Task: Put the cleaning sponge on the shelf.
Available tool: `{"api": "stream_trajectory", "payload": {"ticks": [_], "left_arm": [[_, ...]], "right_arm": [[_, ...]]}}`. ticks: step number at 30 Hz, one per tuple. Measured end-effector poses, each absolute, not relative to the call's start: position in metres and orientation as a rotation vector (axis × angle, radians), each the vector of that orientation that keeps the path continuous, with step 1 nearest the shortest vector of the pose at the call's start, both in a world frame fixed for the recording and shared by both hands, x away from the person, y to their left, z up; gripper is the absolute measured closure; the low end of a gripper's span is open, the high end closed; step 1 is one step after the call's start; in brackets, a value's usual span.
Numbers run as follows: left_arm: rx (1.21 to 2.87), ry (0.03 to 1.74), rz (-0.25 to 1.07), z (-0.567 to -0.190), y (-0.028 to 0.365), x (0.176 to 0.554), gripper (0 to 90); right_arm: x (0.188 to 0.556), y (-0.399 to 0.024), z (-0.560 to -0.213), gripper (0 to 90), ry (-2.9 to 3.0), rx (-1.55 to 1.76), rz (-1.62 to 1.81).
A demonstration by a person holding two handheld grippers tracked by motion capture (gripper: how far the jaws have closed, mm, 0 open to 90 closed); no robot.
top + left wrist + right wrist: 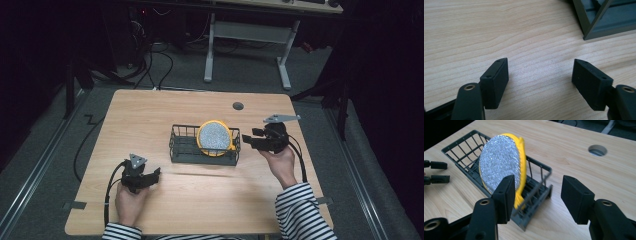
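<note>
Left gripper: near-left on table, jaws released, empty. Right gripper: raised just right of basket holding sponge, jaws released, empty.

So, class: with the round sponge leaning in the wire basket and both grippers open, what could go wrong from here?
1. The sponge stands tilted against the basket rim; a nudge from the right gripper might topple it out.
2. The basket looks light; pushing could slide it toward the left gripper.
</note>
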State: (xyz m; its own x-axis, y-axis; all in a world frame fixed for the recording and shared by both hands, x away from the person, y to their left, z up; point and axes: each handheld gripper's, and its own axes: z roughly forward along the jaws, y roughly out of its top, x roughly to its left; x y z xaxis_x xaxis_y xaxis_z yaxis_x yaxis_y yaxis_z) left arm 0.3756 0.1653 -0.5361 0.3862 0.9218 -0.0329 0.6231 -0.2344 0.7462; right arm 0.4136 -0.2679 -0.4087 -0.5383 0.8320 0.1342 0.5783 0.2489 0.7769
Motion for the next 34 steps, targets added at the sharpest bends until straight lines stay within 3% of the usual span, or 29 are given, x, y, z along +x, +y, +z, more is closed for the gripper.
{"api": "stream_trajectory", "payload": {"ticks": [8, 21, 34], "left_arm": [[1.961, 1.324, 0.558, -0.536, 0.165, 0.376, 30.4], [1.957, 1.325, 0.552, -0.536, 0.166, 0.376, 30.8], [1.958, 1.325, 0.552, -0.536, 0.166, 0.376, 30.1]], "right_arm": [[0.387, -0.300, -0.431, 50.9, 2.182, 1.359, 1.153], [0.353, -0.317, -0.518, 50.7, 2.101, 1.427, 1.011], [0.347, -0.309, -0.530, 44.0, 2.113, 1.383, 0.902]]}}
